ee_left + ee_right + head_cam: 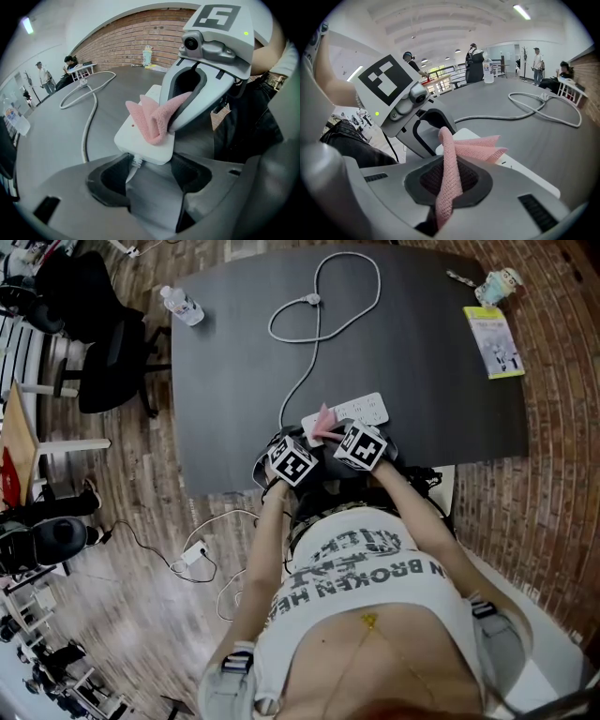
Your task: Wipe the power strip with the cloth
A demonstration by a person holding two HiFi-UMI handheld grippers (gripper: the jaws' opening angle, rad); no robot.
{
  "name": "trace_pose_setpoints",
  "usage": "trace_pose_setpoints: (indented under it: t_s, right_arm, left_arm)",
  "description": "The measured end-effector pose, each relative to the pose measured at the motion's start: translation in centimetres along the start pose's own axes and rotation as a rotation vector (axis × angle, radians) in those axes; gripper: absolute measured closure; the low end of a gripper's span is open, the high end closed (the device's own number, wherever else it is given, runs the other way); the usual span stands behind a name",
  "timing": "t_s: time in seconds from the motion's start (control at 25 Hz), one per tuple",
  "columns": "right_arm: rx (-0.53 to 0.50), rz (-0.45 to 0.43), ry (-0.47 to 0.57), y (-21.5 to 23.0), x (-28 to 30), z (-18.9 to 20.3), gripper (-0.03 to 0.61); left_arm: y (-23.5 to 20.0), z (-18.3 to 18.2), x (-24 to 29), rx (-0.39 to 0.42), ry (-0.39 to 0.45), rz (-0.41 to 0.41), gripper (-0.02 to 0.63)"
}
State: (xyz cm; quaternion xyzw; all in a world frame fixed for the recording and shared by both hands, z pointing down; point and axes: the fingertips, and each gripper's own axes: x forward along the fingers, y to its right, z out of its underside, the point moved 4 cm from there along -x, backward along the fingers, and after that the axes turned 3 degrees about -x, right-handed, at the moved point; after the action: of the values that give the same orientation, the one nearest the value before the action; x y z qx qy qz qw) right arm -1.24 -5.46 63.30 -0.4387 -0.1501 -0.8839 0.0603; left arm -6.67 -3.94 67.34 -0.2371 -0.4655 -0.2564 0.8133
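The right gripper (pixel 447 187), clamped on the pink cloth (pixel 478 149), rests it on the white power strip (pixel 130 138) just ahead. The left gripper (pixel 152 174), jaws apart, flanks the strip's cord end. The wiping appears barely begun; a sweep along the strip looks next.

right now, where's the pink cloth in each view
Head view: cloth sits mid-picture, at the left end of the white power strip.
Left gripper view: cloth in the centre, draped on the strip's near end.
Right gripper view: cloth low centre, rising from the right gripper tongs onto the strip.
Shared landmark: the power strip.
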Motion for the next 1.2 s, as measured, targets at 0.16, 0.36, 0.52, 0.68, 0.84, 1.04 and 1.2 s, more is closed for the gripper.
trace_pose_setpoints:
  t_s: [0.16, 0.36, 0.52, 0.68, 0.84, 1.04, 1.2]
  right_arm:
    - [0.02, 0.015, 0.004, 0.6, -0.5, 0.6, 0.562]
    - [0.033, 0.027, 0.005, 1.0, -0.9, 1.2, 0.563]
    - [0.049, 0.047, 0.007, 1.6, -1.4, 1.6, 0.563]
    - [0.069, 0.07, 0.011, 2.3, -2.0, 2.1, 0.563]
    - [0.097, 0.109, 0.017, 3.2, -2.9, 3.0, 0.563]
    - [0.16, 0.149, 0.029, 4.6, -4.2, 4.2, 0.563]
    - [0.174, 0.172, 0.017, 5.2, -4.8, 4.9, 0.563]
  left_arm:
    - [0.0, 0.1, 0.1, -0.001, -0.001, -0.004, 0.348]
    - [0.3, -0.2, 0.1, 0.0, 0.005, 0.012, 0.348]
    - [0.3, -0.2, -0.1, 0.0, 0.005, 0.012, 0.348]
    - [0.3, -0.1, 0.0, -0.001, -0.001, 0.013, 0.348]
    - [0.3, -0.1, 0.0, 0.001, 0.003, 0.012, 0.348]
    - [0.3, -0.2, 0.0, 0.001, 0.002, 0.012, 0.348]
    - [0.3, -0.1, 0.0, -0.001, 0.001, 0.013, 0.348]
